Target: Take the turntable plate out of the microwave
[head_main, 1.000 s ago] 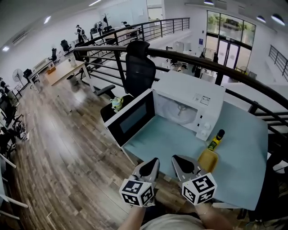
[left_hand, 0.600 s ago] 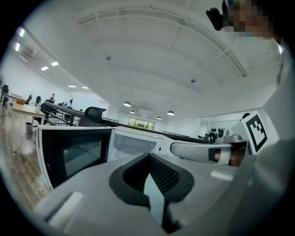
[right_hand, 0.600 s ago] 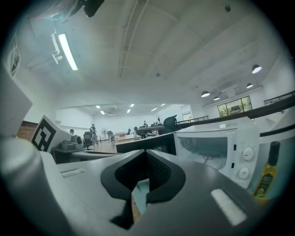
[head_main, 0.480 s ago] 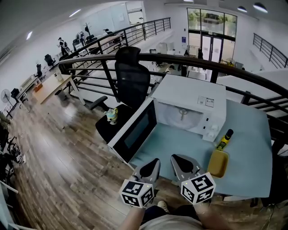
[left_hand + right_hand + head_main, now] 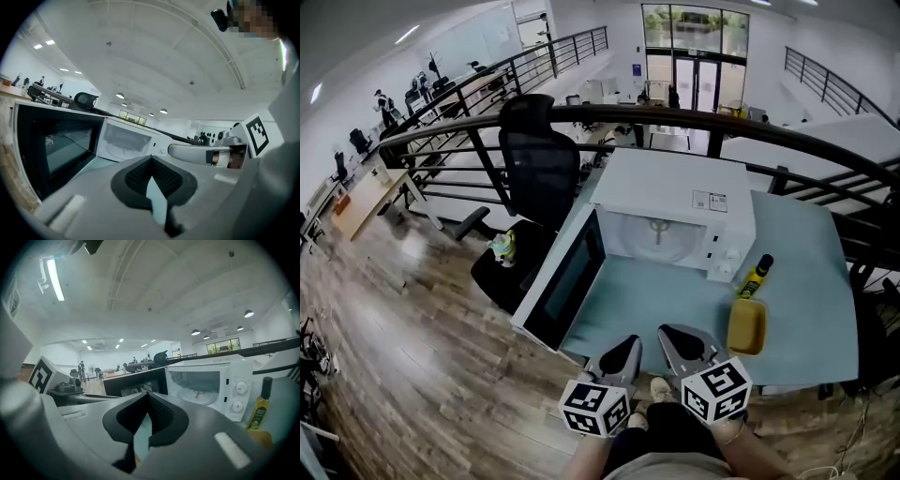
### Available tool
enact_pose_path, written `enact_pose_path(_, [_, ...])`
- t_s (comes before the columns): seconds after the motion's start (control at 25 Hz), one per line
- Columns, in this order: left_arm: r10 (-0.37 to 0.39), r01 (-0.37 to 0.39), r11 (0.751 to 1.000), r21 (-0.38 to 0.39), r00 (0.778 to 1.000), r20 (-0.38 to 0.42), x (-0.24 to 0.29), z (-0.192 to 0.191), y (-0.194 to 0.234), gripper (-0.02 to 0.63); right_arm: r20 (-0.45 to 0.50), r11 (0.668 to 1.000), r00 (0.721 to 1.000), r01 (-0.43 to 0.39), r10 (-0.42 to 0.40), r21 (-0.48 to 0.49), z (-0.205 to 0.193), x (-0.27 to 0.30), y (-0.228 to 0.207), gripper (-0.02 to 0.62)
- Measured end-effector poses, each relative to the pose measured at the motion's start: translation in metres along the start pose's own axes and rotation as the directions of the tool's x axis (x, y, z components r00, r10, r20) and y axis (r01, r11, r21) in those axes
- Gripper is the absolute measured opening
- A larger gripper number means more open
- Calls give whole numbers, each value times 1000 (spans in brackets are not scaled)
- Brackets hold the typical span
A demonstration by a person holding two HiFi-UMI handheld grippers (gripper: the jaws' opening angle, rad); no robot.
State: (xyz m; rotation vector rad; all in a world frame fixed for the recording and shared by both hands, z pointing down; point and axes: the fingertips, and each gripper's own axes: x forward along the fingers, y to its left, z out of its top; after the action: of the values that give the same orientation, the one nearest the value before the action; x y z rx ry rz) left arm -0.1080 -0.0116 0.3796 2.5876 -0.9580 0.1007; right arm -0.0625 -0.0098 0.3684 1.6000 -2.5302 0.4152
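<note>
- Your left gripper [image 5: 623,352] has its fingers pressed together at the tips, with nothing between them; the left gripper view [image 5: 151,158] shows only a thin sliver of light below the meeting point.
- Your right gripper [image 5: 679,341] is the same: tips closed on each other and empty, as seen in its own view [image 5: 148,394].
- Both grippers sit side by side near the table's [image 5: 797,309] front edge, apart from everything on it, with their marker cubes [image 5: 593,408] at the 6 o'clock end toward your body.
- The turntable plate [image 5: 660,240] lies inside the microwave cavity at about 12 o'clock from your grippers, flat on the cavity floor; the right gripper view shows it as a pale disc [image 5: 198,395] in there.
- The microwave [image 5: 675,192] stands on the table well apart from both grippers, its knobs on the 3 o'clock side of the opening.
- Its door [image 5: 567,277] hangs fully open, swung out toward 9 o'clock, past the table's edge.
- A yellow bottle with a dark cap [image 5: 756,277] lies at about 1 o'clock from your right gripper, just beside the microwave's knob side.
- A flat yellow block [image 5: 747,325] lies at the bottle's 6 o'clock end, touching or nearly so.
- A black office chair [image 5: 539,159] stands beyond the door at 10 o'clock, in front of a dark railing [image 5: 722,127].
</note>
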Motion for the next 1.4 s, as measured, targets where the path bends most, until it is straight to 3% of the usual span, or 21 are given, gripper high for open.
enact_pose_path(0.16, [-36,37,999,17,999,-4,3,4,-2,0,0,1000,1000,19,-19,-12,3,1,-4,21])
enact_pose_path(0.6, [-6,7,999,34,999,-38,27,4,23,0,-13,1000,1000,14,-14,15,0,31,-25,21])
enact_pose_path(1.12, [-41,45,998,40,994,-98,119,25,58,0,-33,998,998,50,-48,47,15,87,-100,21])
enact_pose_path(1.4, [-44,48,998,41,994,-100,159,34,67,0,-81,999,997,13,-10,48,15,108,-124,21])
